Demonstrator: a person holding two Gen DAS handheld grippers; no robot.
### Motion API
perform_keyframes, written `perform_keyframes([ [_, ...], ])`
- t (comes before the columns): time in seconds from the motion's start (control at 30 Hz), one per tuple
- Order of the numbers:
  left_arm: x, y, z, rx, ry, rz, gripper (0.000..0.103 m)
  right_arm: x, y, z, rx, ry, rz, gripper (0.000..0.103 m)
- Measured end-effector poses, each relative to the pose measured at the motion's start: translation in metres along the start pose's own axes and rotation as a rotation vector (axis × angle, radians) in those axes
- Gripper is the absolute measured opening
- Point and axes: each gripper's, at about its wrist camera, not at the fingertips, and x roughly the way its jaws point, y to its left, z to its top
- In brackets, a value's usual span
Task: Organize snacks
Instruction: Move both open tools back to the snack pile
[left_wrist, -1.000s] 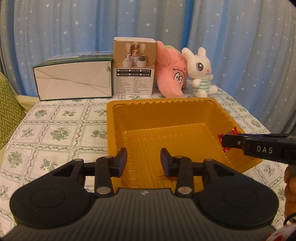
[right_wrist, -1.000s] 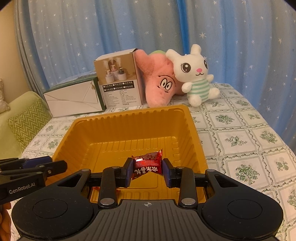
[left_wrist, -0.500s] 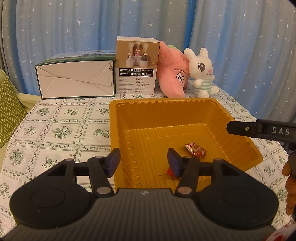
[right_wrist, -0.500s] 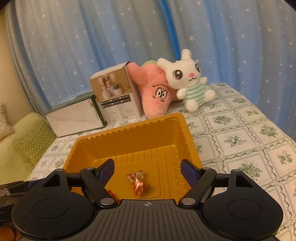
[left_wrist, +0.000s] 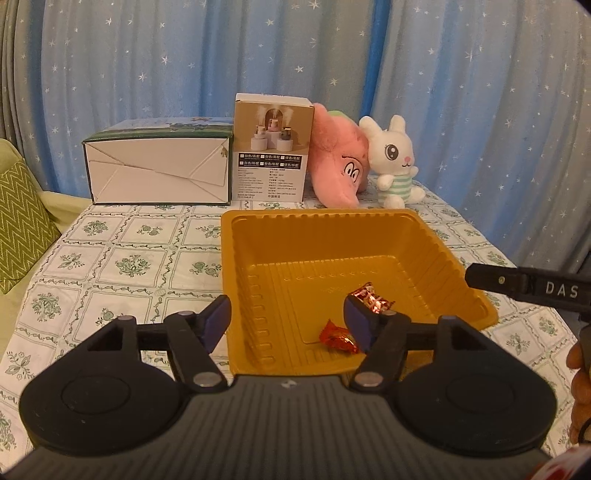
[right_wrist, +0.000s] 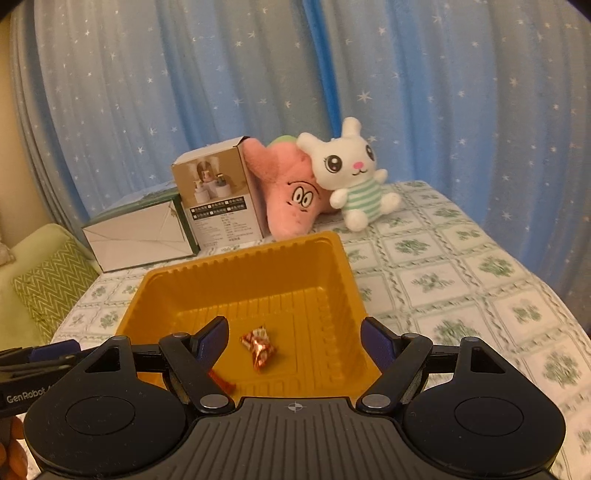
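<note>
Gold plastic tray (left_wrist: 424, 236) in your left view now holds two candies (left_wrist: 371, 297), one just dropped; left tongs (left_wrist: 286, 323) spread wide, empty.

Right view: right tongs (right_wrist: 293, 341) released, wide apart, pulled back above the near rim; desk (right_wrist: 461, 280) open rightward.

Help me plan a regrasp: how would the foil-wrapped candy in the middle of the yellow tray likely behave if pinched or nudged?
The wrapped candy looks small, so probably light and easily flicked. Its shiny, crinkled foil suggests a slippery surface, and the twisted ends would likely crumple instead of giving a firm hold. On the yellow tray, whose floor looks smooth, a nudge would probably slide it rather than roll it.
</note>
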Motion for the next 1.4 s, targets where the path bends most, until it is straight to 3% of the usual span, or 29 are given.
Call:
perform_keyframes([
  [0.2,-0.030,-0.008,-0.015,-0.013,-0.011,-0.013,0.067,-0.049,-0.003,-0.024,0.022,-0.028,-0.030,0.078],
  [0.47,-0.083,-0.019,-0.054,0.020,-0.014,0.033,0.068,-0.104,-0.005,-0.065,0.009,-0.021,-0.055,0.078],
  [0.77,-0.135,-0.010,-0.105,-0.035,0.030,0.088,0.071,-0.153,0.009,-0.105,-0.001,-0.005,-0.012,0.078],
  [1.03,-0.161,-0.005,-0.127,-0.016,0.053,0.113,0.071,-0.172,0.016,-0.135,-0.032,0.035,-0.011,0.078],
  [1.4,-0.162,-0.005,-0.133,0.051,0.080,0.091,0.071,-0.170,0.027,-0.157,-0.114,0.073,0.017,0.078],
])
